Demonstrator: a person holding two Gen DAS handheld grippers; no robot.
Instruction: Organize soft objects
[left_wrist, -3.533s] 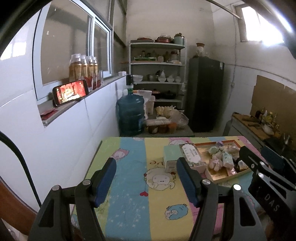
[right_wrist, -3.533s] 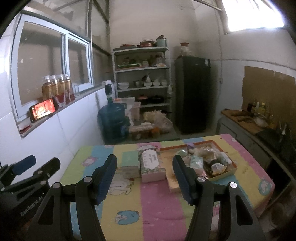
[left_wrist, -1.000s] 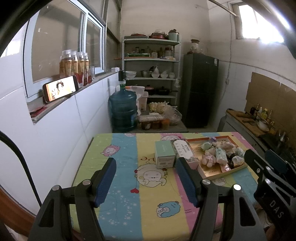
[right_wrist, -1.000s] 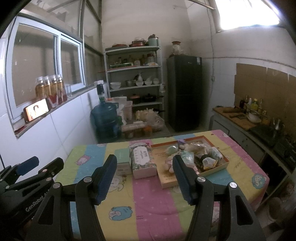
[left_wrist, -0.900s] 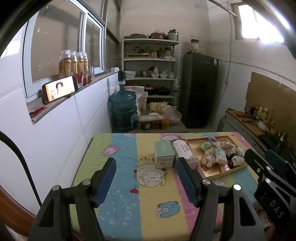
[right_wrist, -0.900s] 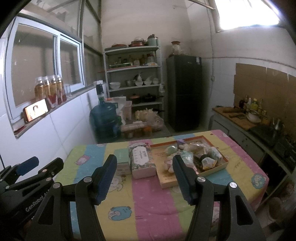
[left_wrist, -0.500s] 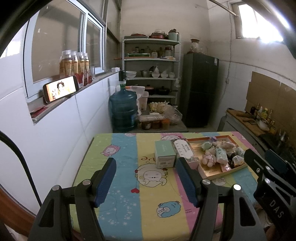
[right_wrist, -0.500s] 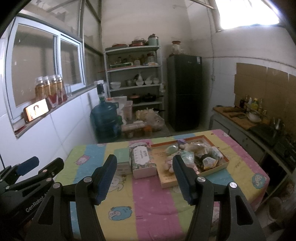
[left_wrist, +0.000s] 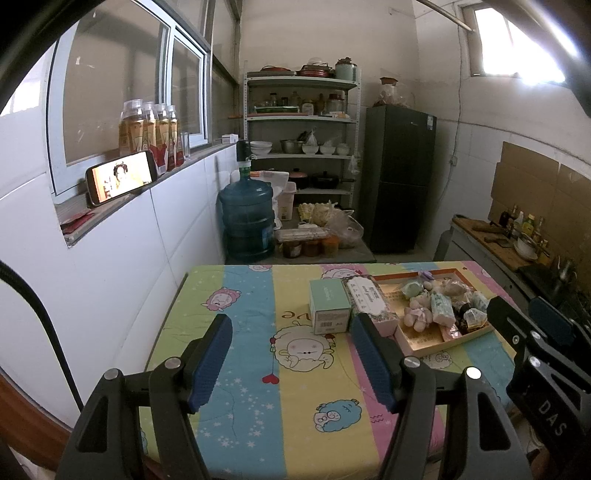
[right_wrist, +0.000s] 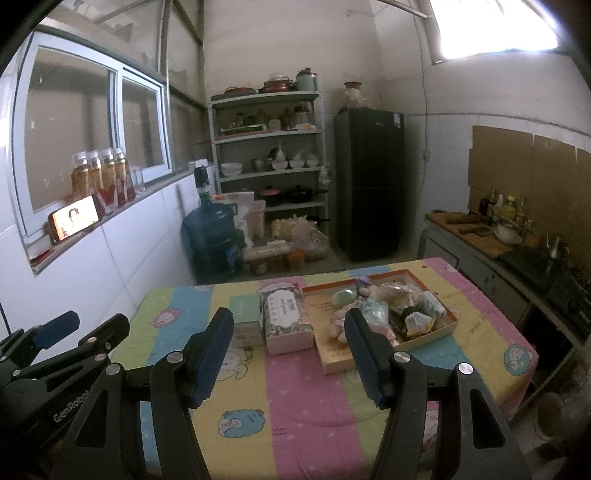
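Both the left gripper (left_wrist: 291, 349) and the right gripper (right_wrist: 288, 341) hang back from the near edge of the tabletop (left_wrist: 251, 369) with its striped cartoon-print cloth, jaws wide apart and holding nothing, probably so the whole spread stays in sight. The soft objects (right_wrist: 384, 310), small plush toys and crinkly packets, lie heaped in a shallow orange-rimmed cardboard tray (right_wrist: 434, 336) on the far right. Just left of it stand a floral pink tissue box (right_wrist: 286, 319) and a mint-green carton (left_wrist: 328, 304), side by side.

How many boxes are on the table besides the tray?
2: a mint-green box left of the tray, and a floral tissue box between them, touching the green box. Smaller ones may hide among the tray's items.
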